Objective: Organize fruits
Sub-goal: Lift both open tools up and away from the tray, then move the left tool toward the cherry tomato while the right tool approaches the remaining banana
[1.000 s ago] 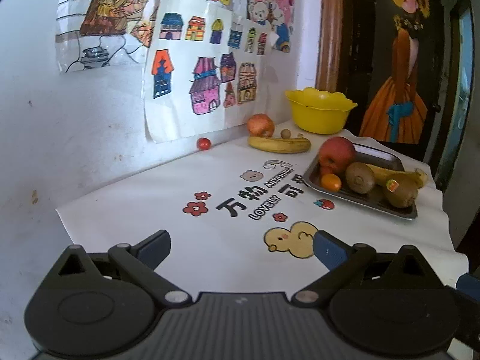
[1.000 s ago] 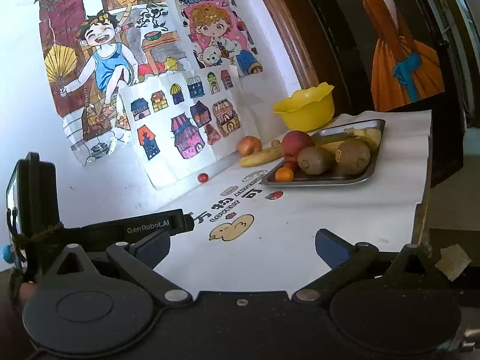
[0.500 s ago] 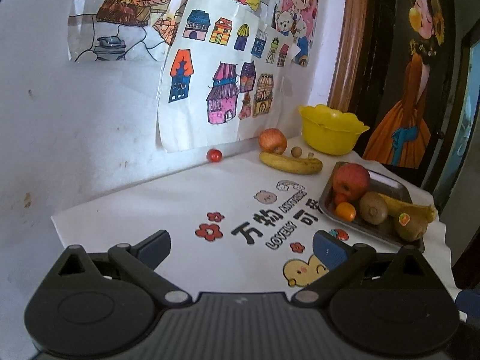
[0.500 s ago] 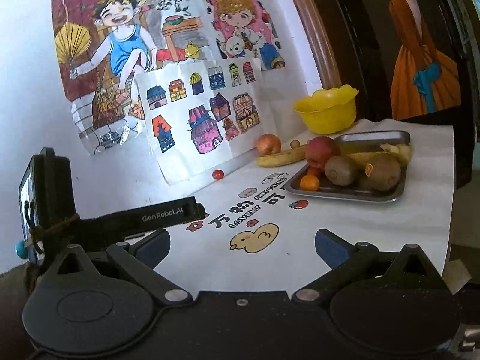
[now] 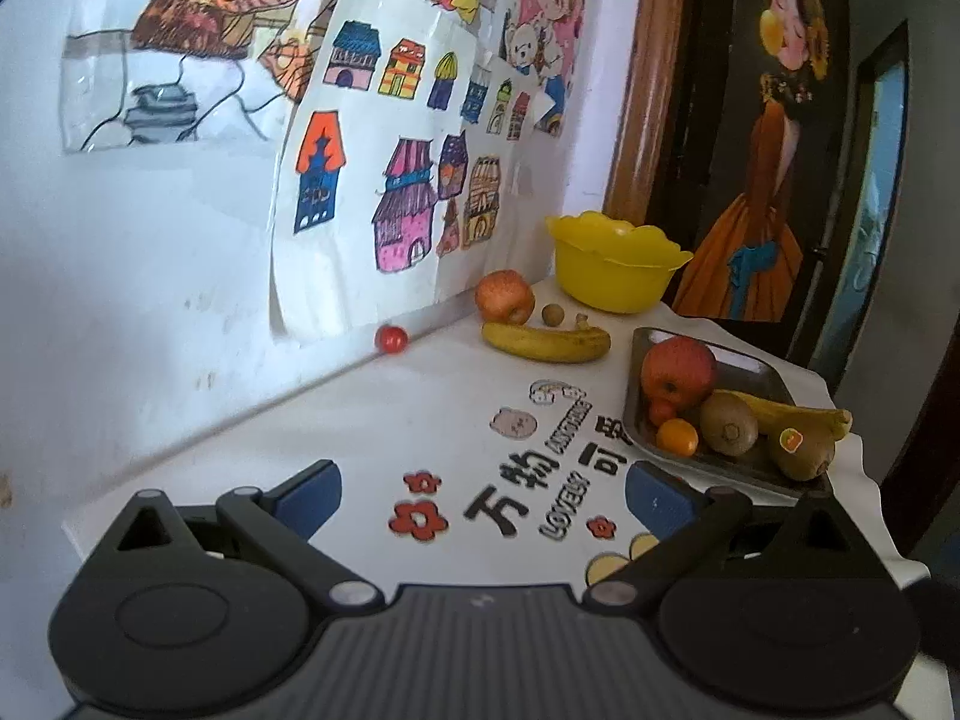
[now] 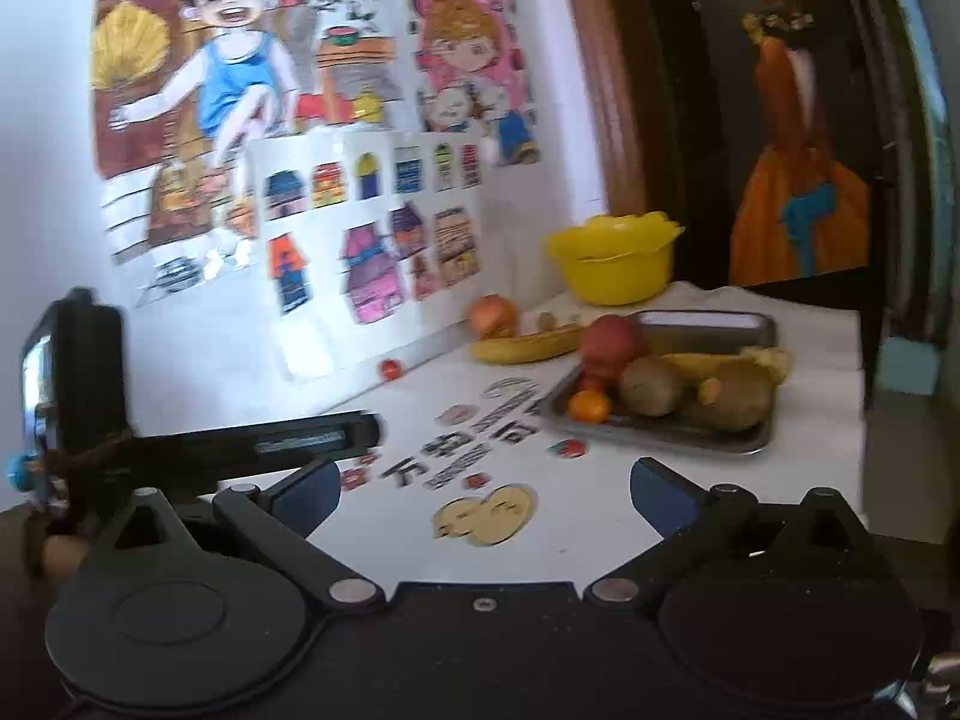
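A metal tray (image 5: 744,363) sits on the right side of the bench (image 5: 360,420), and it is full of fruit. In the tray there is a red apple (image 5: 678,372), a tiny red fruit (image 5: 660,411) just in front of it, a small orange (image 5: 677,437), two brown kiwis, one (image 5: 728,423) in the middle and one (image 5: 801,450) with a sticker near the front edge, and a banana (image 5: 792,414) lying behind them. More fruit lies loose on the bench near the wall. Another banana (image 5: 546,341) lies flat, with a second apple (image 5: 504,296) and a little brown round fruit (image 5: 552,314) just behind it. A small red tomato (image 5: 391,338) rests by itself, right against the wall under a paper with painted houses (image 5: 390,180). A yellow bowl (image 5: 615,267) stands in the back corner, beyond the tray. The bench has a white cloth with a yellow duck picture (image 6: 486,513) and flowers on it. The left tongs (image 5: 483,495) are spread wide apart and hold nothing. The right tongs (image 6: 483,495) are spread wide too, and hold nothing. Both hang over the near edge of the bench, well apart from the fruit. The right view is blurry.
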The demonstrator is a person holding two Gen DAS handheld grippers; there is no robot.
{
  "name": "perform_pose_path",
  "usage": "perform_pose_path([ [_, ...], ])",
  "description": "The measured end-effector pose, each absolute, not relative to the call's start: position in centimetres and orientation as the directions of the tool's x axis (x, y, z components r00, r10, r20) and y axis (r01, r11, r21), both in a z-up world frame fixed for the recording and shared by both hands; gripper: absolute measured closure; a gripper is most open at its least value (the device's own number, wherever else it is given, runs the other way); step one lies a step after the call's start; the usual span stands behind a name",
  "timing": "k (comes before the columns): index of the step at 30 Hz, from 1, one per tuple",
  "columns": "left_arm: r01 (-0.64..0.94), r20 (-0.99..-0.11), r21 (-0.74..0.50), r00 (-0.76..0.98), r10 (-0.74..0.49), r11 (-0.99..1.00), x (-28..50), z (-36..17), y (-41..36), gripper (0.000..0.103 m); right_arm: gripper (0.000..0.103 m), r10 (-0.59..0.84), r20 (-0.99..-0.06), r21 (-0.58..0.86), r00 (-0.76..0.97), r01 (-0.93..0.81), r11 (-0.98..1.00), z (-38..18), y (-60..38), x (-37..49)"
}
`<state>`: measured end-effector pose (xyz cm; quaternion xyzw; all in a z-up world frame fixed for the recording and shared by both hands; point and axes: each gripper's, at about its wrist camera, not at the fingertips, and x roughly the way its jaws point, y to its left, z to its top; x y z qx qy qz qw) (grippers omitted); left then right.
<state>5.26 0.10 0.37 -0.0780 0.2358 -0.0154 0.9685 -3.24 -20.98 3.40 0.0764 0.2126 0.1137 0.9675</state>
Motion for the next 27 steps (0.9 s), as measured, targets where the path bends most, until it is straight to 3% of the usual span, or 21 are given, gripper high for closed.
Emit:
perform_pose_path([
  [10, 0.061, -0.445, -0.140, 0.888, -0.118, 0.988, 8.6, 0.9, 2.5, 0.001, 0.001, 0.123, -0.422, 0.090, 0.898, -0.094, 0.992, 5.9, -20.5, 0.8],
  [18, 0.112, -0.452, -0.085, 0.881, -0.139, 0.990, 11.9, 1.5, 3.3, 0.001, 0.001, 0.105, -0.445, 0.026, 0.889, -0.104, 0.994, 6.8, -18.2, 4.3],
  [23, 0.121, -0.467, -0.054, 0.874, -0.132, 0.991, 13.6, 1.6, 3.9, 0.001, 0.001, 0.165, -0.448, 0.032, 0.879, -0.169, 0.985, 7.4, -16.9, 6.4],
  [27, 0.124, -0.472, -0.069, 0.870, -0.142, 0.990, 14.6, 1.3, 4.6, 0.001, 0.001, 0.313, -0.415, 0.072, 0.854, -0.312, 0.947, 7.9, -16.6, 8.4],
])
